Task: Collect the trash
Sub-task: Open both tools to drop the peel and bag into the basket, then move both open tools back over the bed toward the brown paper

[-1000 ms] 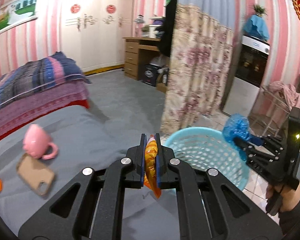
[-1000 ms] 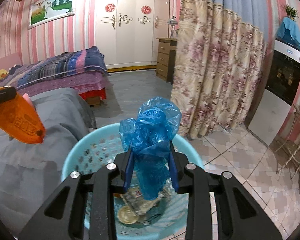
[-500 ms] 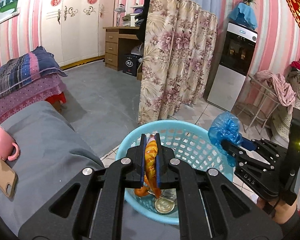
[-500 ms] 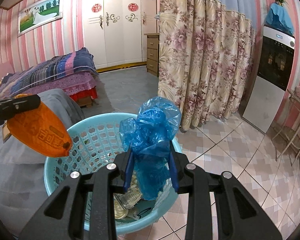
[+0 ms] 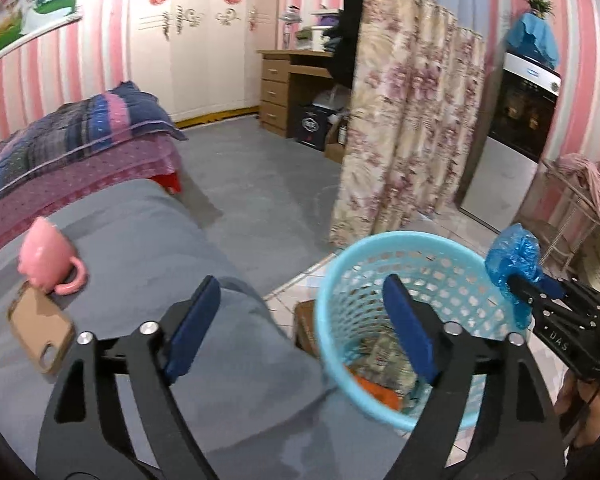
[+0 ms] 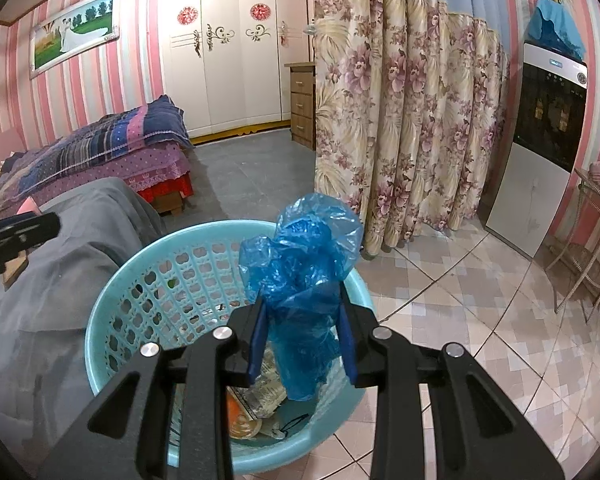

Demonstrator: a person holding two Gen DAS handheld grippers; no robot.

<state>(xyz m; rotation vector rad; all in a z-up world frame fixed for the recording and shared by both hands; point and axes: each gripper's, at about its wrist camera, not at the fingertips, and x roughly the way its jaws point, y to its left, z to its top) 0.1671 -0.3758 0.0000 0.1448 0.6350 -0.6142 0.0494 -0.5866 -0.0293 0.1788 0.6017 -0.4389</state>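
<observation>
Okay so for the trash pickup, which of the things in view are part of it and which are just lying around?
Part of the job:
- blue plastic bag, clamped in the right gripper
- light blue basket holding trash
- left gripper, open and empty

Just lying around:
- pink mug
- phone case
- grey blanket beneath both

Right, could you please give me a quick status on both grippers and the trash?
Left gripper open, empty. Right gripper shut on blue plastic bag, above the basket. Nothing in the way.
</observation>
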